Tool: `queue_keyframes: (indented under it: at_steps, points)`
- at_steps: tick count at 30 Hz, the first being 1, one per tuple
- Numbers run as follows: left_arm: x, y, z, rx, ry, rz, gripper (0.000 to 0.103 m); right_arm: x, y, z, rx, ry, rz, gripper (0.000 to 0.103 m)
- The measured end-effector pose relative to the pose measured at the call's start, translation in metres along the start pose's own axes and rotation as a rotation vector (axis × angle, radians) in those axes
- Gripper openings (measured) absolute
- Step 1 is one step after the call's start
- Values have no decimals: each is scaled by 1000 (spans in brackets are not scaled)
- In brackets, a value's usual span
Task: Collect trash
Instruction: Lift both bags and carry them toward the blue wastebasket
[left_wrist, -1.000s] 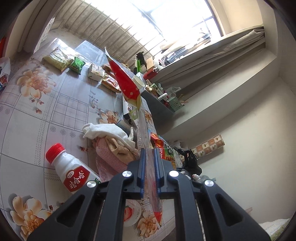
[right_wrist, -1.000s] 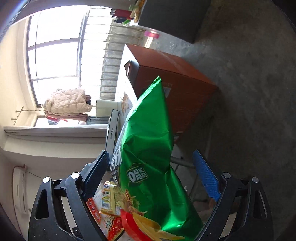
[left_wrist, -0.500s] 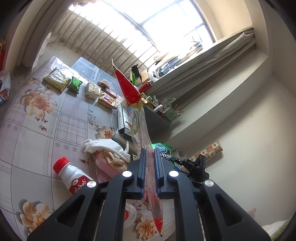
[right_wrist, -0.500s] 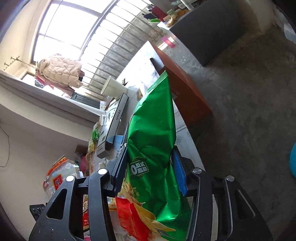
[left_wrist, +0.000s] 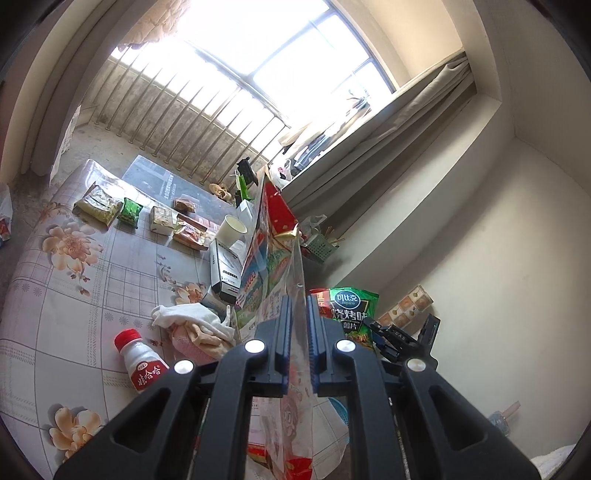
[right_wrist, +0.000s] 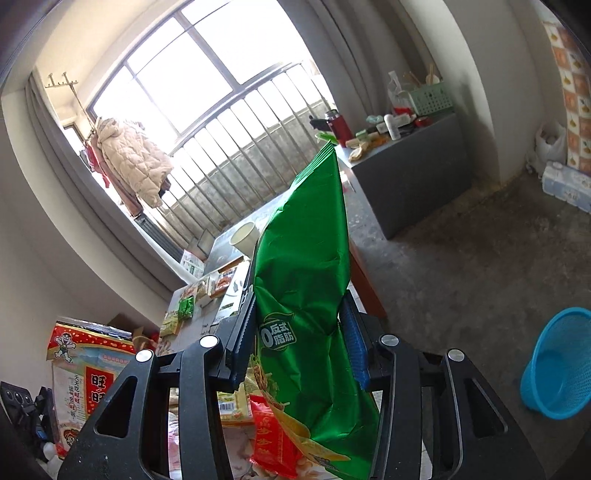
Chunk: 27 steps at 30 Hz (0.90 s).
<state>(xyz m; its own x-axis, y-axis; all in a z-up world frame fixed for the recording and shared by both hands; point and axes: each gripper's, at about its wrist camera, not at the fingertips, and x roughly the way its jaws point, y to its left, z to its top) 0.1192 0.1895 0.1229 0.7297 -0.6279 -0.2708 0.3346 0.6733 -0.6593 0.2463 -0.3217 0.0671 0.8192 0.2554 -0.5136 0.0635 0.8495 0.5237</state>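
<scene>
Both grippers lift snack packaging clear of the worktop (left_wrist: 55, 266), presumably for carrying to the blue basket (right_wrist: 554, 373) on the floor (a likely bin). Left gripper (left_wrist: 296, 317): nearly together, pinching the thin edge of a red-and-clear bag (left_wrist: 275, 236). Right gripper (right_wrist: 301, 325): moderately apart, clamped across a puffy green bag (right_wrist: 306, 258), held upright.

The green snack bag (right_wrist: 306, 280) is glossy, crinkled foil. The large printed bag (left_wrist: 275, 266) is shiny, partly clear plastic film. The basket (right_wrist: 557, 365) is blue perforated plastic. The floor (right_wrist: 480, 258) is rough, matt concrete. The tablecloth (left_wrist: 74, 280) looks smooth and slightly shiny. The rags (left_wrist: 195, 325) are soft, matt cloth.
</scene>
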Motion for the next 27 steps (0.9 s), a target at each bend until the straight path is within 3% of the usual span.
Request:
queue_keyframes:
  at_steps: [8, 15, 21, 27]
  points:
    - [30, -48, -7, 149, 35, -68, 6, -65, -25, -22, 110, -147, 14, 41]
    - [77, -57, -23, 156, 107, -102, 5, -97, -61, -62, 209, -148, -3, 41]
    - [71, -77, -14, 216, 58, -114, 5, -111, -66, -75, 246, -167, 21, 41]
    - [61, -86, -8, 207, 49, -123, 5, -123, -67, -81, 249, -183, 37, 41]
